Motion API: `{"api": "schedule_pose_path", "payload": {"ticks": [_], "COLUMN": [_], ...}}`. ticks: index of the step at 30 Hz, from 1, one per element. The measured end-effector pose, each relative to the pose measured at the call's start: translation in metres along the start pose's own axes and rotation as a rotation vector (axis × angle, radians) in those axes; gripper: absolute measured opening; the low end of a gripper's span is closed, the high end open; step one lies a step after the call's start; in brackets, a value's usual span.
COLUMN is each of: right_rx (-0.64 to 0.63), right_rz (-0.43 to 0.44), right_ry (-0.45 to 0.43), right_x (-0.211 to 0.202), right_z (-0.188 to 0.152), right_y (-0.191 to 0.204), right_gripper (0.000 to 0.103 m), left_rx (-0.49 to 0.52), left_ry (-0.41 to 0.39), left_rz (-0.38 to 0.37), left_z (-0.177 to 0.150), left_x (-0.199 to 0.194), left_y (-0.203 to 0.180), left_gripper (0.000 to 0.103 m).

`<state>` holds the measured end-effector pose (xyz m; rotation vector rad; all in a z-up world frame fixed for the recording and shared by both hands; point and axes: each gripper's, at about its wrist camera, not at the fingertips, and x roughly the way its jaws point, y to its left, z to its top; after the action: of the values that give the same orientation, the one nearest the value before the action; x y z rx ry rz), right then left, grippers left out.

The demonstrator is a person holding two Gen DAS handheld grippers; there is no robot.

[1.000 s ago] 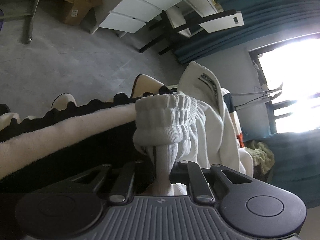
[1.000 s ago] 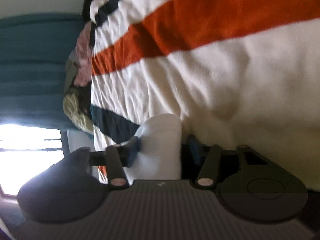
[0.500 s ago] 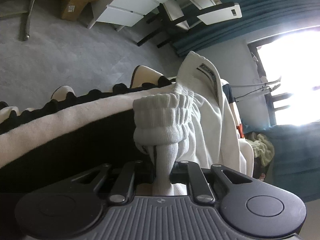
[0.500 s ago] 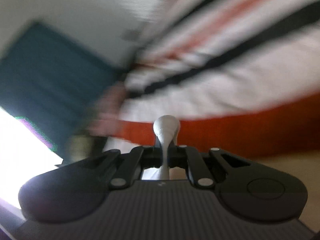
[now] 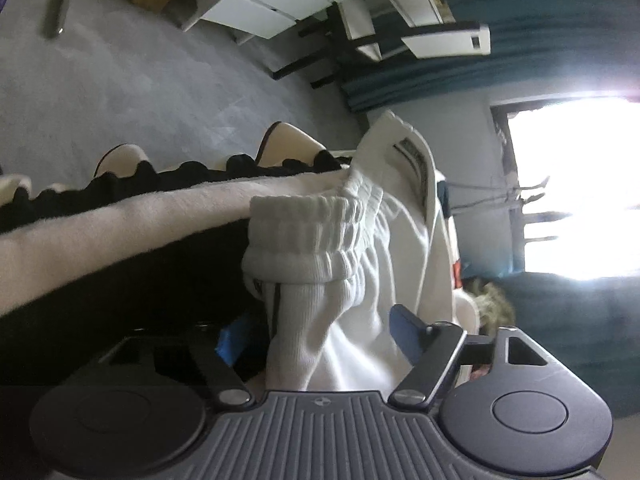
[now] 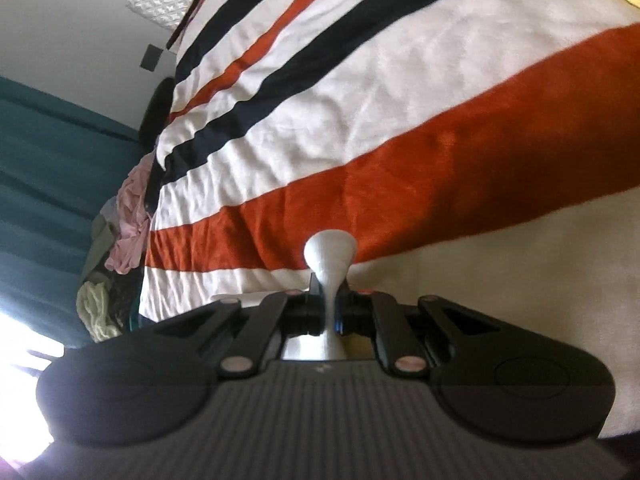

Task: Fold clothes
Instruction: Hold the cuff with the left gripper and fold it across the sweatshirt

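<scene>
A white garment with a ribbed elastic waistband [image 5: 308, 240] lies over the edge of the bed. My left gripper [image 5: 320, 332] is open, its blue-padded jaws spread on either side of the white cloth, which still lies between them. My right gripper [image 6: 330, 312] is shut on a thin pinch of white cloth [image 6: 330, 252], held just above the striped blanket [image 6: 360, 128].
A cream and black blanket [image 5: 120, 216] covers the bed edge, with grey carpet [image 5: 120, 80], white drawers [image 5: 280, 4] and a dark chair [image 5: 360, 40] beyond. A heap of clothes [image 6: 120, 216] lies at the bed's far side by teal curtains [image 6: 48, 152].
My left gripper has opened and released the white waistband cloth. My right gripper has shut on the white cloth and swung to look along the striped blanket.
</scene>
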<state>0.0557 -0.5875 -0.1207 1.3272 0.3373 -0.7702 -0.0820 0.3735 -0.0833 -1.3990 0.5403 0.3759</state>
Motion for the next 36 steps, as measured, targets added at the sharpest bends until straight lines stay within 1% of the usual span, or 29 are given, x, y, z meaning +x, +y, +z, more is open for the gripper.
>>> {"api": "schedule_pose_path", "payload": {"ticks": [2,3,5,7,9,12,13,14,15,16,17,20,22,24,27,29,30,31,32,33,34,35,36], "right_rx": [0.005,0.001,-0.012,-0.022,-0.029,-0.037,-0.040,-0.043,-0.045,-0.047,-0.050,-0.063,-0.065,-0.068,-0.076,-0.079,-0.077,-0.072,-0.073,-0.084,-0.106,-0.134,-0.167], "right_rz": [-0.002,0.000,0.004,0.005,0.003,-0.005,-0.010,-0.016,-0.020,-0.025,-0.030,-0.073,-0.124,-0.178,-0.194,-0.190,-0.187,-0.183,-0.187,-0.198,-0.208,-0.208,-0.197], "right_ry": [0.002,0.001,-0.005,-0.009,-0.011,-0.012,-0.012,-0.014,-0.018,-0.024,-0.032,-0.059,-0.057,-0.048,-0.039,-0.039,-0.039,-0.035,-0.034,-0.043,-0.064,-0.096,-0.134], "right_x": [-0.001,-0.001,-0.003,-0.003,-0.003,-0.003,-0.003,-0.004,-0.005,-0.006,-0.008,-0.013,-0.010,-0.005,-0.003,-0.005,-0.007,-0.008,-0.009,-0.011,-0.015,-0.020,-0.027], "right_z": [0.001,0.000,-0.001,-0.002,-0.002,-0.002,-0.002,-0.002,-0.002,-0.002,-0.002,-0.003,-0.004,-0.004,-0.004,-0.004,-0.004,-0.003,-0.002,-0.002,-0.002,-0.003,-0.004], "right_y": [-0.002,-0.002,0.000,0.001,0.002,0.003,0.003,0.002,0.002,0.001,0.001,-0.001,-0.005,-0.009,-0.011,-0.010,-0.009,-0.009,-0.008,-0.004,0.000,0.006,0.013], "right_gripper": [0.008,0.008,0.008,0.008,0.008,0.008,0.008,0.008,0.008,0.008,0.008,0.007,0.007,0.008,0.008,0.011,0.011,0.014,0.021,0.027,0.042,0.058,0.064], "left_rx": [0.002,0.003,-0.016,-0.034,-0.039,-0.003,0.015,0.034,0.053,0.064,0.074,0.106,0.127,0.148,0.180,0.221,0.254,0.287,0.320,0.353,0.386,0.419,0.465], "left_ry": [0.004,0.004,-0.020,-0.040,-0.027,-0.012,-0.022,-0.032,-0.043,-0.046,-0.047,-0.052,-0.056,-0.059,-0.064,-0.074,-0.083,-0.093,-0.102,-0.111,-0.121,-0.130,-0.155], "left_rz": [-0.006,-0.009,-0.042,-0.057,-0.051,-0.041,-0.017,0.010,0.036,0.044,0.051,0.070,0.083,0.096,0.115,0.129,0.137,0.145,0.153,0.161,0.169,0.177,0.183], "left_z": [-0.001,0.000,0.001,0.003,0.004,0.002,0.002,0.002,0.001,0.002,0.002,0.004,0.004,0.005,0.007,0.005,0.004,0.002,0.000,-0.002,-0.004,-0.006,-0.011], "left_x": [-0.007,-0.009,-0.013,-0.008,0.005,0.025,0.028,0.029,0.031,0.030,0.029,0.026,0.023,0.021,0.017,0.010,0.004,-0.002,-0.008,-0.014,-0.020,-0.026,-0.033], "left_y": [0.000,0.001,0.004,0.007,0.006,-0.002,-0.007,-0.011,-0.016,-0.016,-0.015,-0.014,-0.013,-0.012,-0.010,-0.015,-0.022,-0.028,-0.034,-0.040,-0.046,-0.052,-0.062], "left_gripper": [0.084,0.084,0.085,0.085,0.081,0.069,0.058,0.044,0.035,0.019,0.015,0.014,0.014,0.014,0.017,0.028,0.030,0.040,0.058,0.067,0.081,0.084,0.084]}}
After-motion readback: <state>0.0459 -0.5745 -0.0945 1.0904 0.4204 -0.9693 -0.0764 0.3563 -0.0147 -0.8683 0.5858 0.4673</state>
